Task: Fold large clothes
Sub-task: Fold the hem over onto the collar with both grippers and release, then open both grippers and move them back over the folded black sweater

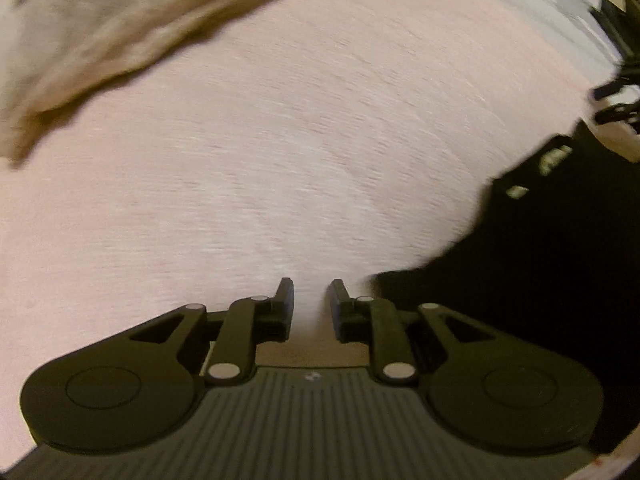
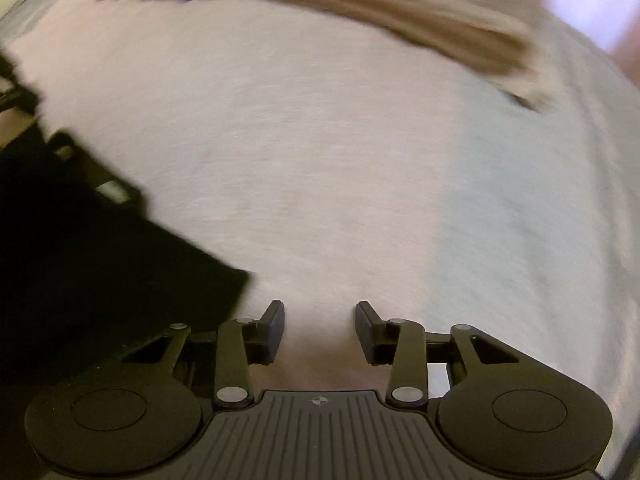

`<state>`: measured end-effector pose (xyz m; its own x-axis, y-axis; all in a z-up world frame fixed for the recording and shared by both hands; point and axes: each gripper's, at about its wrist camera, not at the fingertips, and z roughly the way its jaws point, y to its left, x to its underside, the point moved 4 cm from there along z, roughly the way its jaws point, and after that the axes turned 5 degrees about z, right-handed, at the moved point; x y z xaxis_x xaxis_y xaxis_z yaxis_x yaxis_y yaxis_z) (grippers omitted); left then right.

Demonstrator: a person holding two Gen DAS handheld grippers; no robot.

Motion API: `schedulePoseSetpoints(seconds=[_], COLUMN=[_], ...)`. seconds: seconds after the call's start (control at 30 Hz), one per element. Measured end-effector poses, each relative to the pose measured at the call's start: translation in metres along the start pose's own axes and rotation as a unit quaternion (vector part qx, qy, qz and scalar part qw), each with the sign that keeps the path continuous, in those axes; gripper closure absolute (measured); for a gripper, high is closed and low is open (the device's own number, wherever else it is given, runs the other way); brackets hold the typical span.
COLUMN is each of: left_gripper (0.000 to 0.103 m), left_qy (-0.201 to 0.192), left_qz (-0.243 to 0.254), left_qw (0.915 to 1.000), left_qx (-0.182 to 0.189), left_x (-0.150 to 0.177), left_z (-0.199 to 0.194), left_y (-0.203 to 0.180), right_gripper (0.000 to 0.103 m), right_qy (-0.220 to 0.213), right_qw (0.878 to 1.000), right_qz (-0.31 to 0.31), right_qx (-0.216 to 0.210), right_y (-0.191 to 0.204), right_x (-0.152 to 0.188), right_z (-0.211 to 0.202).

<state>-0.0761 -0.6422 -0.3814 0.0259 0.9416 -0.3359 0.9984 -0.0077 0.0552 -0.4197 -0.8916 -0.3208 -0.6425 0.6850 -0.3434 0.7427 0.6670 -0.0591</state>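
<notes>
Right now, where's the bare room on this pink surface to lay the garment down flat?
The widest bare patch is the middle of the pink surface, bordered by the beige garment at the far edge and the black item on the left gripper's right side. In the right wrist view, bare surface also runs ahead of the right gripper. Crowded: the far edge.

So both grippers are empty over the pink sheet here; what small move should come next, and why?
Probably reach both forward to the beige garment. The left gripper and right gripper have open jaws holding nothing, above the pink sheet, and the garment lies ahead at the top of both views, ungrasped.
</notes>
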Motion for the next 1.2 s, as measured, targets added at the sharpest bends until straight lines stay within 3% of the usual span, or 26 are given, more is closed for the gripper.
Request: schedulePoseSetpoints(seconds=[0.1, 0.23, 0.37, 0.47, 0.53, 0.67, 0.77, 0.87, 0.93, 0.97, 1.0, 1.07, 1.1, 1.17, 1.2], left_gripper=[0.087, 0.087, 0.086, 0.08, 0.072, 0.051, 0.049, 0.049, 0.051, 0.057, 0.065, 0.088, 0.091, 0.094, 0.094], left_qy=[-0.017, -0.039, -0.054, -0.063, -0.07, -0.085, -0.079, -0.084, -0.085, -0.085, -0.084, -0.078, -0.077, -0.077, -0.078], left_qz=[-0.007, 0.007, 0.054, 0.108, 0.169, 0.29, 0.355, 0.402, 0.411, 0.413, 0.413, 0.408, 0.408, 0.395, 0.392], left_qw=[0.9997, 0.9991, 0.9971, 0.9922, 0.9831, 0.9532, 0.9316, 0.9088, 0.9002, 0.8968, 0.8954, 0.896, 0.8954, 0.9016, 0.9031], left_qx=[-0.015, -0.018, -0.003, 0.006, 0.006, -0.001, -0.015, -0.076, -0.115, -0.134, -0.144, -0.156, -0.16, -0.157, -0.157], left_x=[0.008, 0.026, 0.066, 0.111, 0.143, 0.206, 0.238, 0.258, 0.263, 0.263, 0.263, 0.264, 0.266, 0.271, 0.271], left_z=[-0.026, -0.065, -0.103, -0.115, -0.117, -0.109, -0.093, -0.074, -0.061, -0.055, -0.052, -0.05, -0.05, -0.056, -0.058], left_y=[0.006, -0.017, -0.076, -0.133, -0.172, -0.235, -0.262, -0.274, -0.274, -0.273, -0.271, -0.265, -0.261, -0.254, -0.249], right_gripper=[0.066, 0.066, 0.065, 0.056, 0.046, 0.046, 0.046, 0.046, 0.046, 0.046, 0.05, 0.081, 0.097, 0.098, 0.099], right_qy=[-0.025, -0.049, -0.058, -0.06, -0.059, -0.069, -0.077, -0.086, -0.083, -0.079, -0.079, -0.071, -0.066, -0.066, -0.063], right_qw=[0.999, 0.999, 0.995, 0.988, 0.978, 0.95, 0.927, 0.902, 0.887, 0.881, 0.875, 0.874, 0.88, 0.898, 0.9], right_qz=[0.025, -0.004, -0.074, -0.142, -0.199, -0.304, -0.36, -0.408, -0.433, -0.443, -0.452, -0.45, -0.436, -0.396, -0.389], right_qx=[0.004, -0.011, -0.022, -0.021, -0.007, 0.029, 0.072, 0.108, 0.136, 0.143, 0.153, 0.17, 0.177, 0.183, 0.188], right_y=[-0.01, 0.019, 0.08, 0.131, 0.157, 0.191, 0.209, 0.212, 0.214, 0.204, 0.203, 0.192, 0.185, 0.167, 0.161], right_x=[0.015, 0.047, 0.091, 0.13, 0.157, 0.196, 0.213, 0.224, 0.231, 0.232, 0.235, 0.237, 0.237, 0.235, 0.233], right_z=[-0.041, -0.096, -0.138, -0.151, -0.153, -0.139, -0.126, -0.107, -0.091, -0.08, -0.075, -0.067, -0.068, -0.08, -0.079])
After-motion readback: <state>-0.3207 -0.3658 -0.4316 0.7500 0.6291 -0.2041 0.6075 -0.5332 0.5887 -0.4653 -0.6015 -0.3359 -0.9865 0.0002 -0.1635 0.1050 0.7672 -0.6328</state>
